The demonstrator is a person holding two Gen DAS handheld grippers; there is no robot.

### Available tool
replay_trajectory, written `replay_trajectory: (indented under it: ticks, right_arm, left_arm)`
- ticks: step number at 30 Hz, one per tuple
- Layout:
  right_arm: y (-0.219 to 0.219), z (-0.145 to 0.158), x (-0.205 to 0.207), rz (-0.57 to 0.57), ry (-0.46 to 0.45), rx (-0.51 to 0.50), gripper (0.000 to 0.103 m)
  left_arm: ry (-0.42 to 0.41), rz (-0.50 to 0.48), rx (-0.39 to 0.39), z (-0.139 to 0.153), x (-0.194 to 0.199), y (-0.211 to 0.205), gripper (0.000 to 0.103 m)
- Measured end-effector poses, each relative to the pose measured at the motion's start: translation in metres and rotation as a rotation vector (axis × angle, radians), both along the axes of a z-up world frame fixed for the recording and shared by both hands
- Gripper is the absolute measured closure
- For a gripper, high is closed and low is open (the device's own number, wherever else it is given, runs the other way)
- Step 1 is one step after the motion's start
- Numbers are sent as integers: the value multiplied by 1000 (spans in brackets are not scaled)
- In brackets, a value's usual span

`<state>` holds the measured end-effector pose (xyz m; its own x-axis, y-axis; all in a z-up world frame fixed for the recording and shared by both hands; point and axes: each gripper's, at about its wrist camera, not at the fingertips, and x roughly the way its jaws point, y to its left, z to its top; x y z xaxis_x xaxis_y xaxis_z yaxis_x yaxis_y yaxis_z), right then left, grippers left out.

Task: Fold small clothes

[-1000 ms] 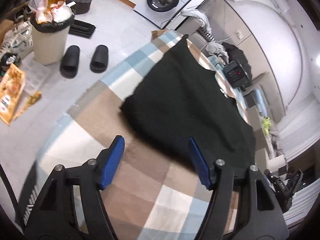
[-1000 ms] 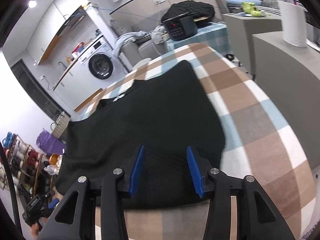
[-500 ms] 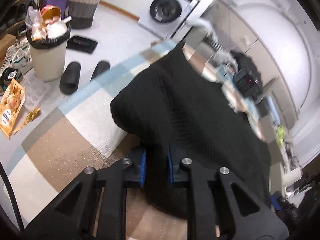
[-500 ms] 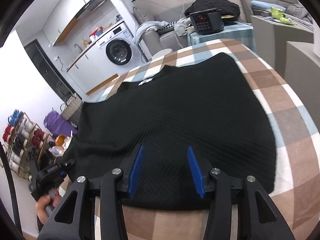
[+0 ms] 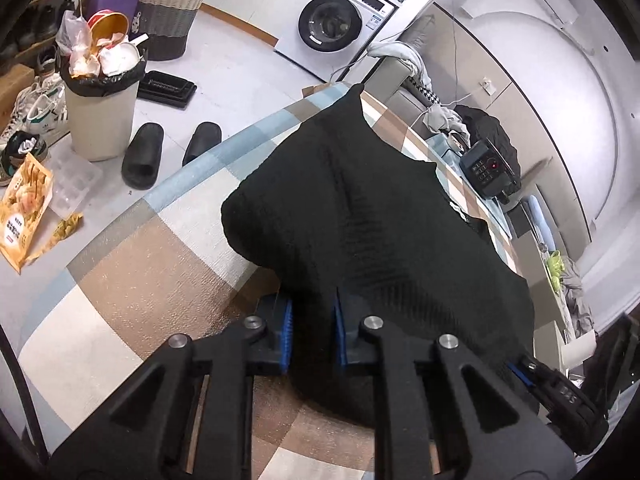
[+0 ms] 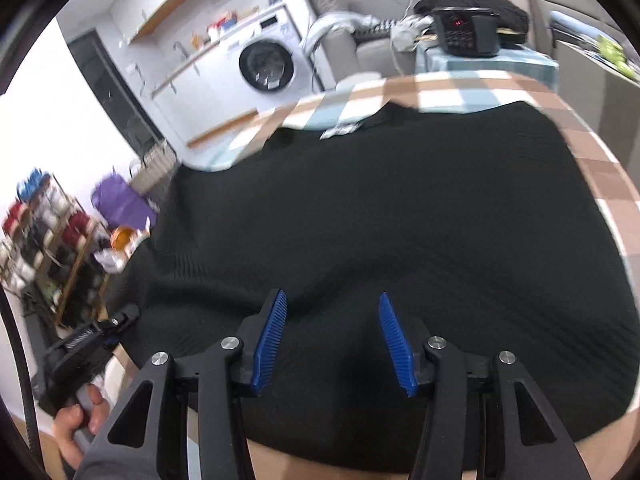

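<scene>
black garments: 1 [image 5: 372, 216] | slippers: 2 [image 5: 143, 156] | washing machines: 1 [image 5: 332, 28]

Black ribbed knit garment [image 5: 380, 216]; brown, white and pale-blue checked tablecloth [image 5: 160, 264]; blue ridged gripper pads [image 6: 394, 340].

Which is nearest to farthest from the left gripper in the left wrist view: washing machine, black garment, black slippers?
1. black garment, pinched between the fingers of the left gripper, on the checked table.
2. black slippers, on the floor, left of the table.
3. washing machine, against the far wall, top centre.
</scene>
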<state>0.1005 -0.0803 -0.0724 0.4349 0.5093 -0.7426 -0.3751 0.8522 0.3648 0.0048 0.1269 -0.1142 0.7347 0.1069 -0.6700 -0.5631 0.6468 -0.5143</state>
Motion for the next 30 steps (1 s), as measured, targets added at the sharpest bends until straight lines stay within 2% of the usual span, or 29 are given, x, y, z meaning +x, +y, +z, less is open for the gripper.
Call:
replay_trajectory:
  ticks: [2,5,7,10,13,17,21,24,27,30]
  right_arm:
    - [23,-4,0,44,-2,-17,59]
    - [60,-10,-4,126,-32,-46,60]
    - [71,-19,-2,139,-14,-63,60]
    - [76,-19,-3,147,-35,-90,61]
    - [66,-11,-9,139,-37,-44,61]
    - [42,-3,-15,107,-41,-33,61]
    - [15,7,-20,55,-40,-3,61]
    - [-7,17,-24,12,-60,7,61]
    - [-31,27,-28,-43,-79,1,60]
    - [-57,35,-31,-110,-89,6,60]
  left_arm:
    - [1,-5,5,1,-6,1,90]
    - [-8,-8,2,1,-10,1,90]
    - [-1,-16,11,1,-10,2,90]
    - [3,-28,12,4,-9,2,90]
    - [0,-41,52,13,-5,-1,90]
    - [-12,-51,120,27,0,-8,90]
    - [-35,-83,226,51,12,-22,90]
    - [-57,-182,340,77,34,-43,90]
    - [-120,-303,441,105,62,-79,90]
    - [-186,-452,485,125,85,-126,90]
